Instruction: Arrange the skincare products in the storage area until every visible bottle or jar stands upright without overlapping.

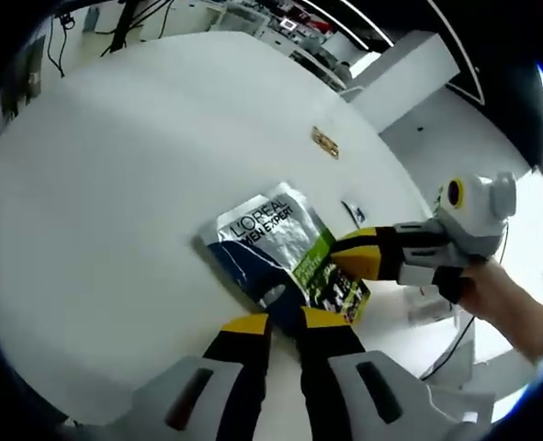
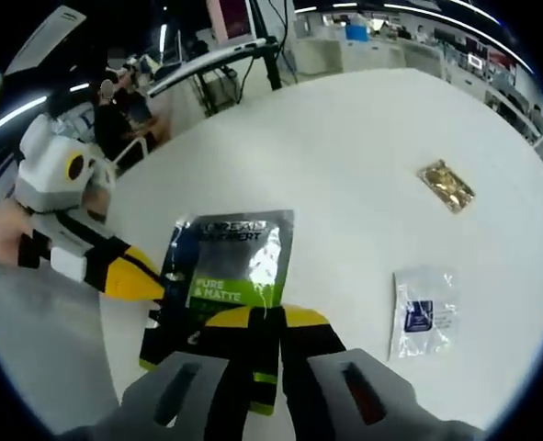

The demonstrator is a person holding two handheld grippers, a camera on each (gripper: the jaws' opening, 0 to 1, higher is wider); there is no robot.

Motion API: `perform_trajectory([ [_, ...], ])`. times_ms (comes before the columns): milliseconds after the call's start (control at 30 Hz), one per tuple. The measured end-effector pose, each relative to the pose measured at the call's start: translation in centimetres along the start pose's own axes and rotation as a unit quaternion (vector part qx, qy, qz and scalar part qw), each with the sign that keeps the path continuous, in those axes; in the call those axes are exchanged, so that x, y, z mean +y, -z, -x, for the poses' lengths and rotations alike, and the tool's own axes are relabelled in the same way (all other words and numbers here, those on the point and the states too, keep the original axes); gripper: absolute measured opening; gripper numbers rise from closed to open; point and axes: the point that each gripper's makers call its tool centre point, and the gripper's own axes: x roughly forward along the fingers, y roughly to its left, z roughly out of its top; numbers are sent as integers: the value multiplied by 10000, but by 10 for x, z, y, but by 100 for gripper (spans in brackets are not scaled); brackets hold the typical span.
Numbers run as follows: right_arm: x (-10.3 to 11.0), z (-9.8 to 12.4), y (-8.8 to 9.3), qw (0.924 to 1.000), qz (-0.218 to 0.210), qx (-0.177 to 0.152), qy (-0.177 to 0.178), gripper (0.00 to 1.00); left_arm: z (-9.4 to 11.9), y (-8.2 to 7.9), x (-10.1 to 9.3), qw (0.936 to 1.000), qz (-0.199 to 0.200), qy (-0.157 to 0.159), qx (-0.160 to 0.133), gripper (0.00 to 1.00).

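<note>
Here, a silver L'Oréal pouch [image 1: 285, 253] lay flat on the white table [image 1: 115, 211], with both grippers on it. In the left gripper view, the left gripper [image 1: 285, 322] had its yellow-tipped jaws drawn close together on the pouch's near edge, pinching it, while the right gripper [image 1: 345, 253] came in from the right and met the pouch's green side edge; a hand [image 1: 505, 299] held that gripper's body. In the right gripper view, the same pouch [image 2: 230, 276] showed its green "Pure & Matte" panel, and the right gripper [image 2: 266, 322] had its jaws nearly together on the near edge of the pouch, gripping it. The left gripper [image 2: 152, 285] entered there from the left, its yellow tip touching the pouch's left edge. Well apart from the pouch, a small clear sachet [image 2: 423, 312] with a blue label lay flat on the table [image 2: 345, 147], and farther off a gold packet [image 2: 446, 186] lay flat as well. The gold packet [image 1: 324, 141] also appeared in the left gripper view, beyond the pouch.
</note>
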Motion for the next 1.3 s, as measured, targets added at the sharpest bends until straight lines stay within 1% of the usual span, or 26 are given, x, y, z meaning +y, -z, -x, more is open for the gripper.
perform_trajectory([
  [67,-1,0,1,10000,4,2,7,6,1,-1,1,10000,-17,-7,10,12],
  [100,-1,0,1,10000,49,2,8,1,0,-2,2,10000,-6,-13,6,11],
  [133,-7,2,4,9998,182,59,106,1,-1,-2,3,10000,-8,-12,2,11],
  [167,-4,1,2,10000,56,-6,41,1,0,-1,2,10000,-9,-9,14,10],
  [200,-4,2,1,10000,76,-30,50,1,0,-1,2,10000,2,-9,15,10],
  [233,-4,2,1,9996,242,-44,108,1,-1,0,0,10000,-6,3,18,10],
  [267,-4,3,2,9994,312,4,116,1,-1,1,0,10000,-29,-8,25,10],
  [367,-1,7,2,9995,279,14,165,1,-1,1,1,10000,-70,-24,31,10],
  [400,-5,9,0,9996,199,-44,181,1,-1,1,0,10000,-60,-17,32,10],
  [433,-5,12,-3,9996,143,-128,186,1,-1,2,0,10000,-52,-8,34,10],
  [467,-2,23,-8,9994,114,-279,187,1,-1,3,-1,10000,-44,2,48,10],
  [500,0,28,-12,9991,106,-380,186,1,-1,4,-1,10000,-54,6,68,10],
  [567,2,34,-24,9971,84,-723,242,1,-1,5,-2,9999,-72,31,97,10],
  [600,6,45,-31,9958,-3,-885,236,1,-1,5,-4,9999,-79,91,104,9],
  [633,9,48,-35,9950,-88,-976,212,1,-2,5,-4,9998,-76,110,112,10],
  [733,18,60,-40,9936,36,-1104,246,1,-3,7,-7,9997,-45,192,140,11],
  [833,32,70,-46,9921,188,-1211,277,0,-5,8,-9,9995,-9,263,160,12],
  [867,34,76,-46,9917,262,-1213,338,0,-5,8,-10,9994,2,306,167,13],
  [1000,40,85,-48,9905,417,-1226,455,0,-8,11,-19,9980,126,567,232,14],
  [1067,41,91,-48,9895,570,-1188,588,0,-7,18,-29,9953,322,819,402,16],
  [1133,41,96,-49,9881,767,-1115,734,0,-11,21,-34,9939,347,949,443,17],
  [1167,44,99,-50,9880,777,-1114,741,0,-6,23,-46,9915,313,1143,530,18],
  [1200,46,103,-51,9877,772,-1130,752,0,-6,24,-51,9906,308,1222,535,20],
  [1233,48,106,-53,9868,818,-1151,792,0,-9,22,-55,9897,273,1319,475,22],
  [1267,50,113,-56,9856,858,-1190,843,0,-9,21,-63,9866,232,1556,432,24],
  [1300,52,118,-59,9850,856,-1234,851,0,-9,20,-65,9858,223,1618,396,30],
])
